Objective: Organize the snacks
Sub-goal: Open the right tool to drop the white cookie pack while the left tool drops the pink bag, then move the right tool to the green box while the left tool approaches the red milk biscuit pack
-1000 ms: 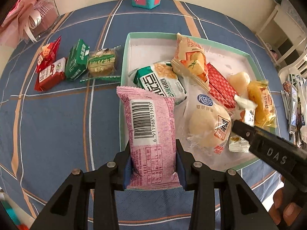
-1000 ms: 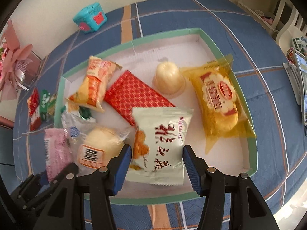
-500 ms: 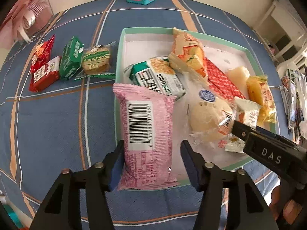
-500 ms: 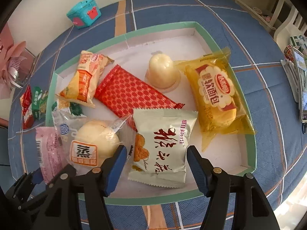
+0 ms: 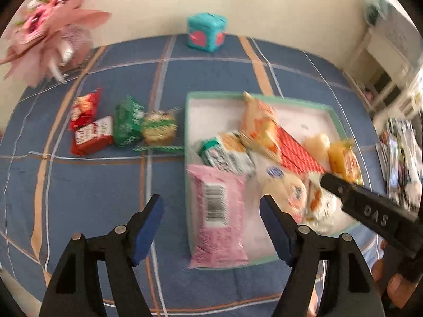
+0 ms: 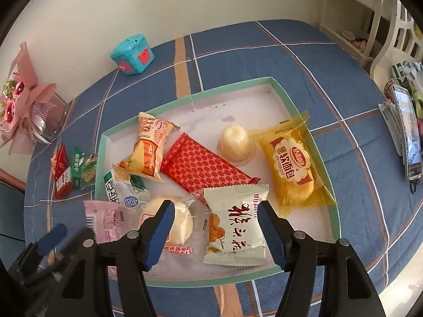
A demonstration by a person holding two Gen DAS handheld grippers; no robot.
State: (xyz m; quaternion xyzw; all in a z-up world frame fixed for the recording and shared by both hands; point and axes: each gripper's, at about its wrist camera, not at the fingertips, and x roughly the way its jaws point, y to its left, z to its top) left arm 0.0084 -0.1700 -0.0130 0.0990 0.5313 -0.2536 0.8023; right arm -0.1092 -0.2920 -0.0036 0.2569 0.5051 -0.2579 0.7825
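A shallow white box with a green rim (image 5: 333, 113) (image 6: 280, 89) holds several wrapped snacks. A pink packet (image 5: 218, 214) (image 6: 105, 219) lies in its near left corner, overhanging the rim. My left gripper (image 5: 212, 222) is open and empty above and behind the pink packet. A white packet with red writing (image 6: 235, 227) lies at the box's near edge. My right gripper (image 6: 215, 229) is open above it, not touching. A yellow bread packet (image 6: 293, 166), a red packet (image 6: 203, 169) and a jelly cup (image 6: 235, 140) lie farther in.
Several small red and green snacks (image 5: 119, 126) lie on the blue checked cloth left of the box. A teal cube toy (image 5: 206, 33) stands at the back. A pink bouquet (image 5: 47, 31) is at the far left. A phone (image 6: 407, 134) leans at the right.
My left gripper opened, let go of the pink packet into the box corner and drew back and up. My right gripper also rose away from the white packet.
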